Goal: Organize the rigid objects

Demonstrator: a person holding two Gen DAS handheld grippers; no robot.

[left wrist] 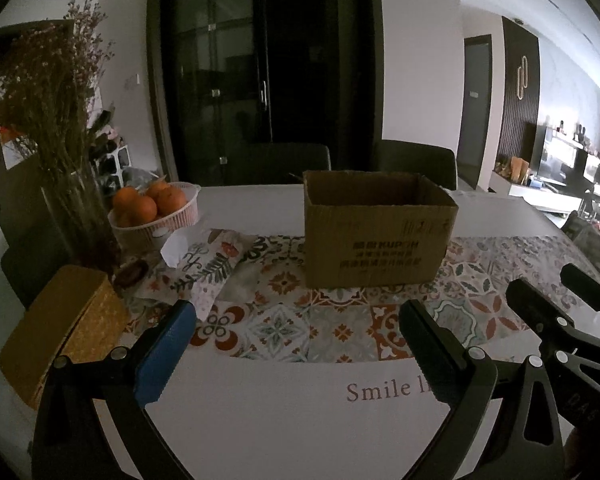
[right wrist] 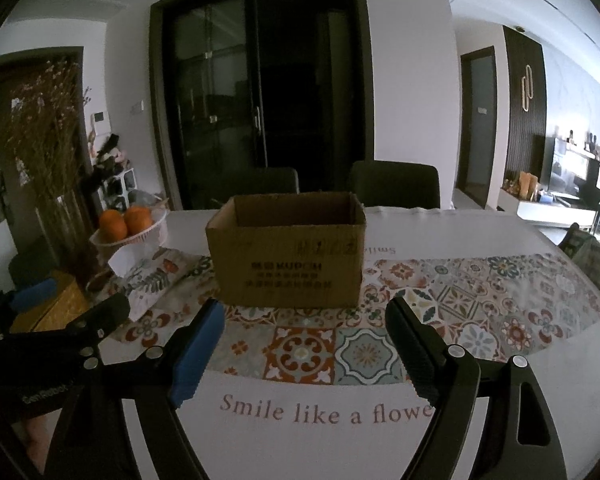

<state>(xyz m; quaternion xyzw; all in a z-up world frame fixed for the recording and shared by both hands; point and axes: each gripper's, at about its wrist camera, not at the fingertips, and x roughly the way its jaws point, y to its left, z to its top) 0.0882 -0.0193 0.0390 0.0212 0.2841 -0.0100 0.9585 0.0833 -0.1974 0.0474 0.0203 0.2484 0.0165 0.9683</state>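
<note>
Nearest the lens, low in each wrist view, the left gripper (left wrist: 296,332) and the right gripper (right wrist: 304,332) are seen with jaws spread wide, and nothing is held between them. Each is poised above the white tablecloth (right wrist: 300,440), where printed lettering is read at the bottom centre of the frame.

Beyond the fingertips, a patterned runner (right wrist: 460,300) is crossed from left to right. On it, at mid-frame, an open-topped cardboard box (left wrist: 376,240) is stood upright; its inside cannot be seen from this height, so whether anything has been packed into it cannot be told.

At the left of the left wrist view, a yellow woven box (left wrist: 68,320) is set at the table edge, with a floral tissue pouch (left wrist: 216,264) just beside it and a basket of oranges (left wrist: 156,208) farther back.

No loose rigid objects are seen on the runner near the box. This fits either a sorting already completed or one with items yet to be fetched; which cannot be settled.
</note>
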